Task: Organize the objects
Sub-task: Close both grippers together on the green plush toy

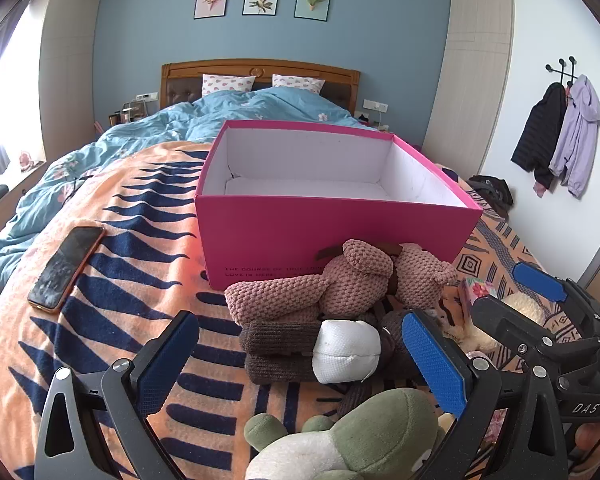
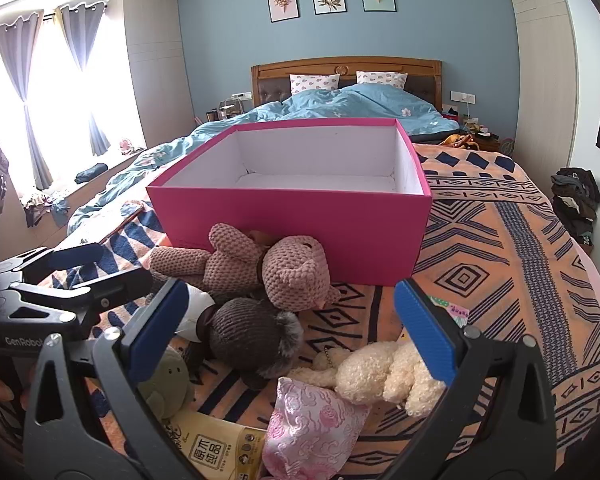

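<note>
Open pink box [image 1: 332,236] on a patterned bed blanket [image 2: 500,264], soft toys heaped before it.

The box is empty inside; dark print on its front reads "THE COURSE OF TRUE LOVE…" then "LOVE IS HERE". A pink knitted bear [image 2: 260,268] lies touching its front wall, a brown knitted toy [image 2: 252,336], cream plush [image 2: 384,376], green plush [image 1: 364,440] and pink silk pouch [image 2: 312,420] nearer. A yellow packet [image 2: 216,448] carries Chinese characters. A phone [image 1: 66,268] lies left. The left tool [image 1: 300,364] and right tool [image 2: 296,328] both hover with jaws wide, gripping nothing; their frames read "DAS" and "GenRobot".
</note>
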`<state>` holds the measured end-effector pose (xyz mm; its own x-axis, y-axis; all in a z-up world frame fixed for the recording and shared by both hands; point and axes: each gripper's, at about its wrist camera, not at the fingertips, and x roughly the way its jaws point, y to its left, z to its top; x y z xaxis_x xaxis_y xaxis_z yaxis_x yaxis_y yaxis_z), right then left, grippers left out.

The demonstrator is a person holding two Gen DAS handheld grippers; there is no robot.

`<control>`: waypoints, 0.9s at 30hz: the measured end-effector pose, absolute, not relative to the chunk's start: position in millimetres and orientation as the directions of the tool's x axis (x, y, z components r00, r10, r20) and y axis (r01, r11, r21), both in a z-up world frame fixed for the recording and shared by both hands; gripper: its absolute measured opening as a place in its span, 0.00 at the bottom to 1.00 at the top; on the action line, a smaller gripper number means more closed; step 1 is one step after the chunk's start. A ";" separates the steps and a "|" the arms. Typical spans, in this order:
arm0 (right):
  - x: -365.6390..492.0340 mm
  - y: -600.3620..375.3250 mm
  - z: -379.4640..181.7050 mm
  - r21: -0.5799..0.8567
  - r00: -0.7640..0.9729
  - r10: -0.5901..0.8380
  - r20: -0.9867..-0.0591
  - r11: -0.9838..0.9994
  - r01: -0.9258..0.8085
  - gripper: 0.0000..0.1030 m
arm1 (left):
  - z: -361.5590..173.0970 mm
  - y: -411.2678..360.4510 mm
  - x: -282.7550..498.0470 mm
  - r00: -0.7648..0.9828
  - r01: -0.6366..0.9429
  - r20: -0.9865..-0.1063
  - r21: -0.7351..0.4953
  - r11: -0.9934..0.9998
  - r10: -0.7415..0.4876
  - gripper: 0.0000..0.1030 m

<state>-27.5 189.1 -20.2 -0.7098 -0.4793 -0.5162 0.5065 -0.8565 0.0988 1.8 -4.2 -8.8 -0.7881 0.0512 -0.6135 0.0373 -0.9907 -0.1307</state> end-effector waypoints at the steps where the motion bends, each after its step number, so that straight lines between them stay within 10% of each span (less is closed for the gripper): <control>1: -27.6 189.1 -20.2 0.100 -0.709 -0.481 -0.516 -0.856 0.508 1.00 | -9.2 -4.7 1.7 -0.788 0.037 -0.614 -0.131 -0.991 0.051 1.00; 27: -5.3 162.7 -29.9 0.108 -0.534 -0.634 -0.560 -0.695 0.711 0.89 | -22.3 -54.3 29.5 -0.779 -0.002 -0.614 -0.204 -0.979 0.129 1.00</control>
<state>-5.3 162.7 -29.9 -0.5343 -0.6336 -0.5595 0.7110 -0.6949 0.1078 29.5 -54.3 -22.3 -0.7789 0.1294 -0.6136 -0.0017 -0.9789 -0.2043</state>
